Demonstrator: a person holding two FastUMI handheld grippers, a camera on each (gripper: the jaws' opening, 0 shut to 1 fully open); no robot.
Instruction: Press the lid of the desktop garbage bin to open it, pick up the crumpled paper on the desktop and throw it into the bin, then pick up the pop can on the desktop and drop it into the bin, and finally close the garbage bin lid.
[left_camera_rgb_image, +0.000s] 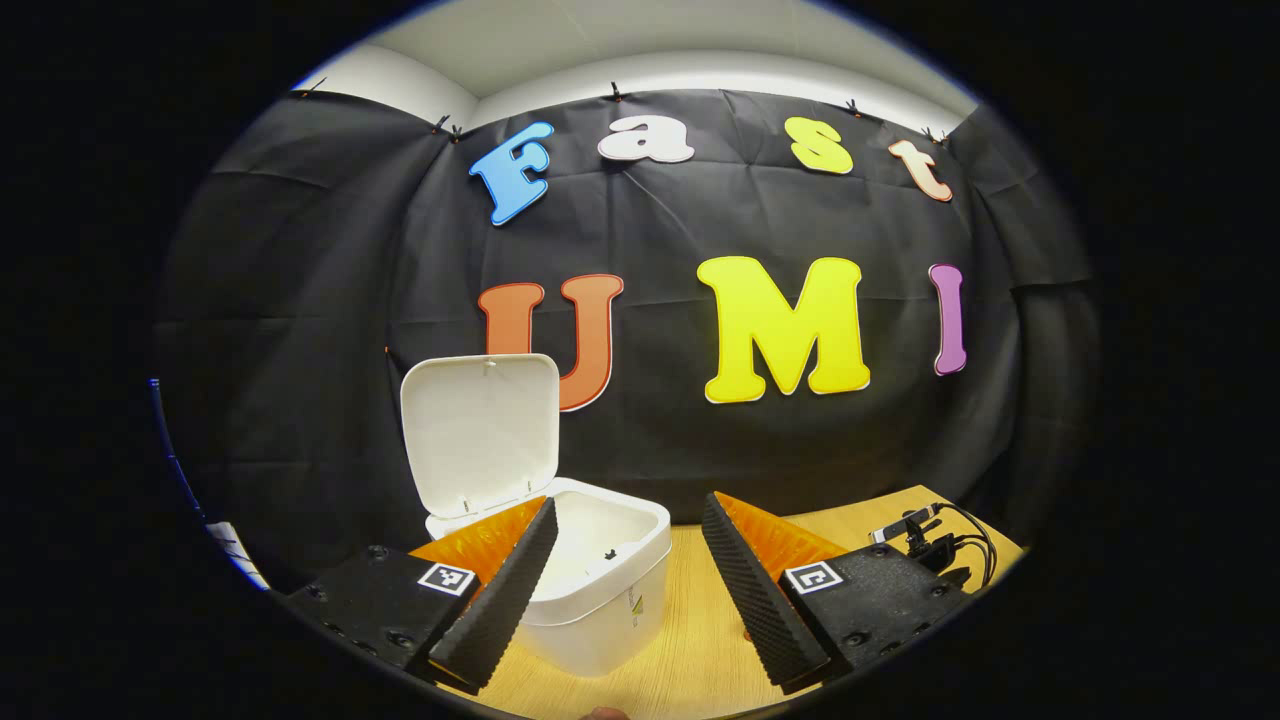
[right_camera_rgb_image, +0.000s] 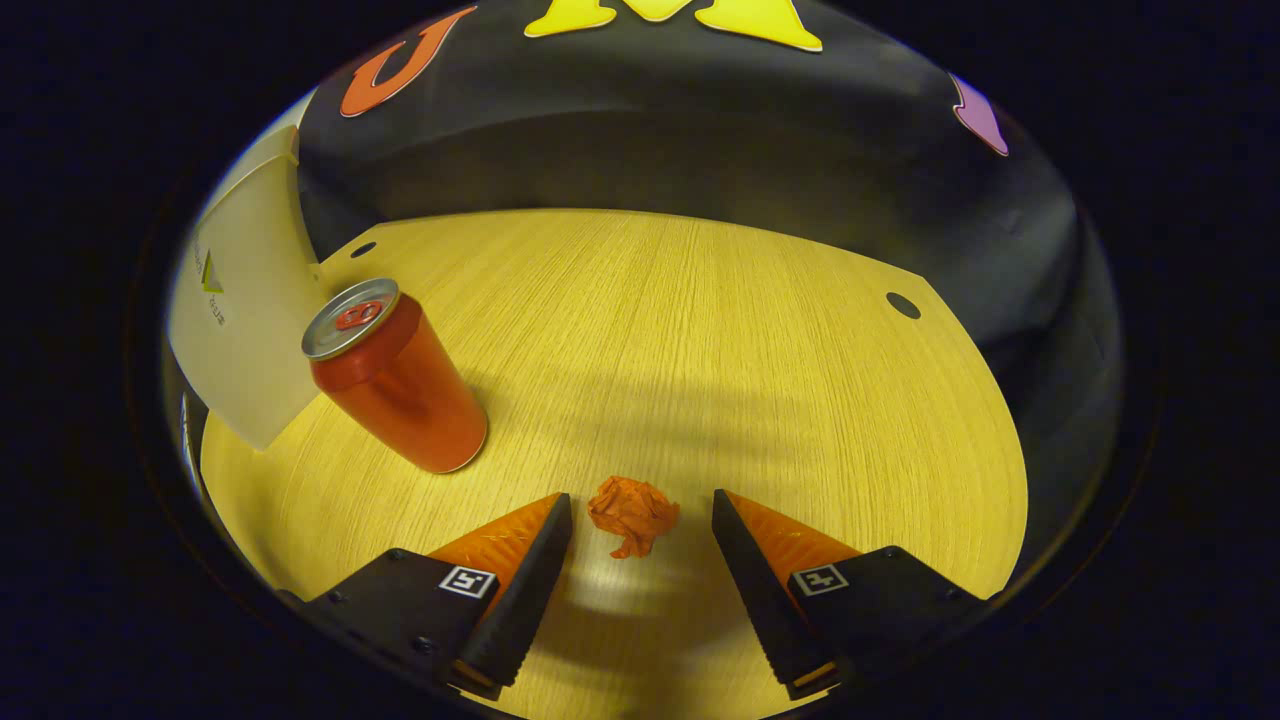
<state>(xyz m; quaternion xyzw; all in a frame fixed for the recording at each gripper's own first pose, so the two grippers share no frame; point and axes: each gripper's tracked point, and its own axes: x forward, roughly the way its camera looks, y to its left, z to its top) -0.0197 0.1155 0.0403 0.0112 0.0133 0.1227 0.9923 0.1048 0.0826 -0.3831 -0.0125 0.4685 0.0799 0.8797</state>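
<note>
- I am working over a pale wooden table (right_camera_rgb_image: 700, 330) backed by the booth's black cloth wall; the table's far edge meets that cloth.
- My right gripper (right_camera_rgb_image: 640, 540) hangs over the near part of the table with its fingers spread wide, tilted down at the surface.
- The crumpled paper (right_camera_rgb_image: 632, 515) lies between those spread fingertips, touching neither as far as I can tell, and seems to rest on the wood.
- Outward from there, the pop can (right_camera_rgb_image: 395, 380) stands upright towards the table's left side, just beside the white wall of the garbage bin (right_camera_rgb_image: 245, 320).
- My left gripper (left_camera_rgb_image: 628, 540) is also spread, holding nothing, with the bin close ahead of its left finger.
- The lid (left_camera_rgb_image: 480, 430) stands raised, so I judge the opening step done and the paper pick in hand.
- To do it well, I would keep the wad centred, lower until the fingertips nearly graze the wood, then squeeze gently; paper this light may skid away if one finger lands first.
</note>
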